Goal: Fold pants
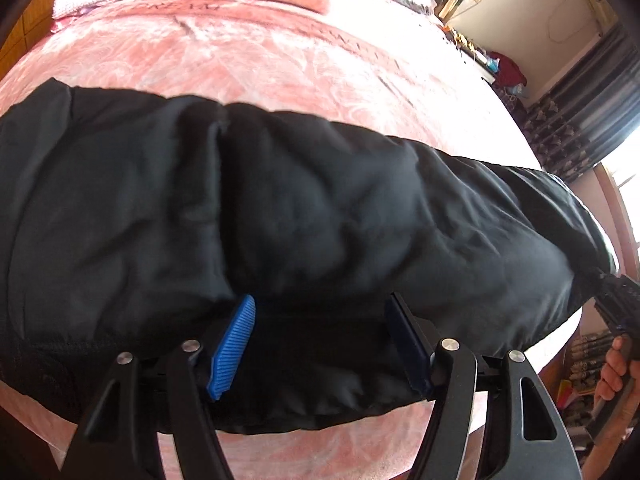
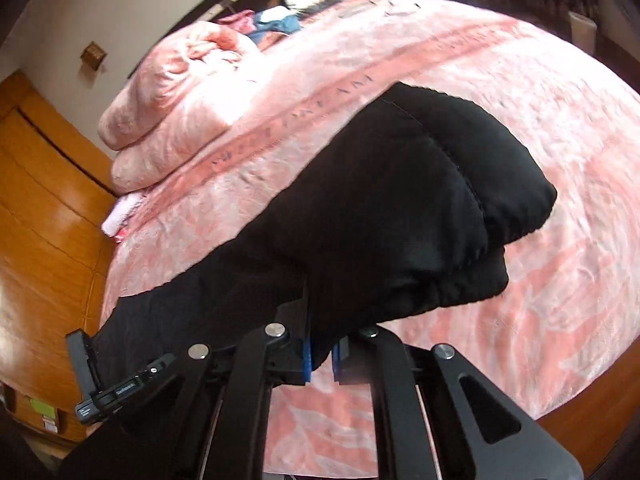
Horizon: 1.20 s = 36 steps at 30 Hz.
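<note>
The pants (image 1: 304, 216) lie lengthwise along the bed's (image 1: 248, 60) near edge, right gripper (image 2: 322, 354) clamping one end, left gripper (image 1: 324, 340) spread wide mid-length.

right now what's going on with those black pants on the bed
A person is folding padded black pants on a bed covered with a pink patterned blanket, using a handheld gripper in each hand. The right gripper is shut on one end of the pants. The left gripper is open at the near edge, its blue pads apart, gripping nothing. The pants lie in a thick bundle across the bed.
</note>
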{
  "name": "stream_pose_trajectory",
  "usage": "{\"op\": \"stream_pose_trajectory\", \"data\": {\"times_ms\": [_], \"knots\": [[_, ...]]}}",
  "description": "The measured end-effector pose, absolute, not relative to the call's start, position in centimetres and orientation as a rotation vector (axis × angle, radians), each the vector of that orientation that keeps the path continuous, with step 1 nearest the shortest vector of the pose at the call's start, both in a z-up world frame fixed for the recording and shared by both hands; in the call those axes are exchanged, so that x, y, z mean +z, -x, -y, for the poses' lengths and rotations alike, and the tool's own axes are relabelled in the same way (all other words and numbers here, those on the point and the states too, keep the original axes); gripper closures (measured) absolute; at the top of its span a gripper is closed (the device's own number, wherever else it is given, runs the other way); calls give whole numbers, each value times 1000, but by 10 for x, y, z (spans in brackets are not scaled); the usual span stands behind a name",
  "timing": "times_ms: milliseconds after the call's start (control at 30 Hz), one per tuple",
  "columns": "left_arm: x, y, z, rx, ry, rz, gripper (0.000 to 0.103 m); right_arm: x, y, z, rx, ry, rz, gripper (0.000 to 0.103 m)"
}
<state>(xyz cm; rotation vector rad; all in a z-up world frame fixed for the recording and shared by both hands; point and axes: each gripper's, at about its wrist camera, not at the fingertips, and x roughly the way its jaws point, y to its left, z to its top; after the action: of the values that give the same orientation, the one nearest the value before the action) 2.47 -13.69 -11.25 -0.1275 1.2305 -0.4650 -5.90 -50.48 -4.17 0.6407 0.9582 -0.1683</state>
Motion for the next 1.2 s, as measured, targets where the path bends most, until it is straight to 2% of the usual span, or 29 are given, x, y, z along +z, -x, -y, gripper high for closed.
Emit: {"op": "stream_pose_trajectory", "data": {"times_ms": [67,133,300,467,600,800,1067,1200], "knots": [[-122,-21,140,-476,91,-1226,35,-93,66,515,-226,-704,-1082,95],[-120,-16,141,-485,49,-1209,35,-116,77,518,-221,-765,-1084,94],[-102,-5,108,-470,175,-1204,35,-99,76,510,-235,-688,-1069,95],[-87,6,39,-332,194,-1146,32,-97,68,501,-255,-635,-1088,95],[-109,-7,2,-301,229,-1187,32,-104,64,501,-277,-666,-1093,93],[-98,-7,4,-304,211,-1168,32,-98,71,507,-273,-720,-1058,97],[-93,-14,-39,-212,303,-1129,30,-68,84,528,-303,-746,-974,98],[-101,-25,-29,-252,291,-1146,28,-80,101,553,-362,-838,-973,98]]}}
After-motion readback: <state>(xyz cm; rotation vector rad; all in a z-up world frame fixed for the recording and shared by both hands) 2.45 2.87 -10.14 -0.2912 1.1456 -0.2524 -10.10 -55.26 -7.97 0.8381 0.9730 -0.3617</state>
